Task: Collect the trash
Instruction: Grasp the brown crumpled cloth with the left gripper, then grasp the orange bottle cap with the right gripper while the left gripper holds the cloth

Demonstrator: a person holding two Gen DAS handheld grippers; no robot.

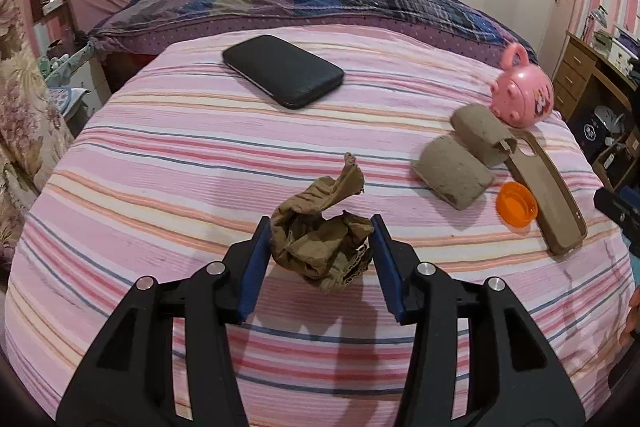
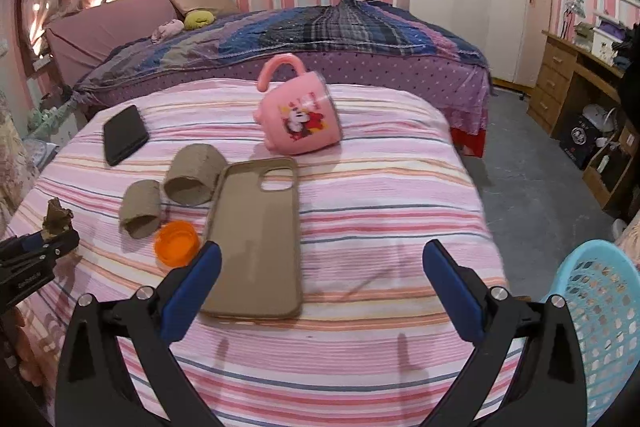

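Crumpled brown paper wad clamped in left gripper.
Carry it steadily over striped bedspread to blue basket; right gripper gapes empty.

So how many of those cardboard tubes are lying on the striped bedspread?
2. One cardboard tube lies beside the orange cap; the other tube rests against the phone case, nearer the pink cup. None seem hidden.
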